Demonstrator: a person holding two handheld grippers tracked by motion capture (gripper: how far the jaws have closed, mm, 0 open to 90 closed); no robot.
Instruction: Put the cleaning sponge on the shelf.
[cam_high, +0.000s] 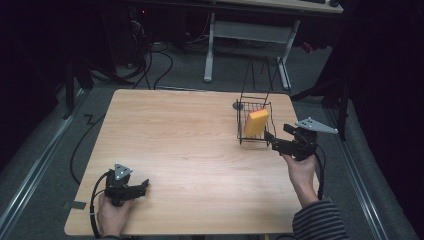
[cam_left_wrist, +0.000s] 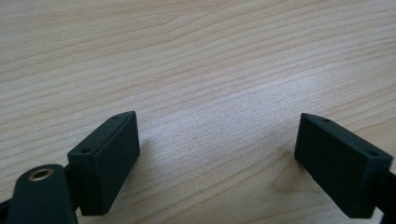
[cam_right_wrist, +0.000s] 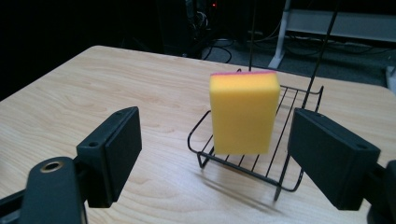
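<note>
In the right gripper view we see a pink top edge on the yellow sponge (cam_right_wrist: 243, 114), standing upright in the wire rack (cam_right_wrist: 299, 179) at 2 o'clock on the worktop (cam_high: 190, 145). Right tool (cam_high: 276, 141) is released beside the rack; left tool (cam_high: 145, 187) is released at 7 o'clock.

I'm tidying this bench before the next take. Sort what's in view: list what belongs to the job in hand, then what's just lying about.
Job in hand:
- yellow rectangular sponge with a pink top, standing upright in the rack
- black wire rack
- right hand-held gripper, open beside the rack

Lying about:
- left hand-held gripper, open over bare tabletop
- small dark round piece behind the rack
- light wooden table
</note>
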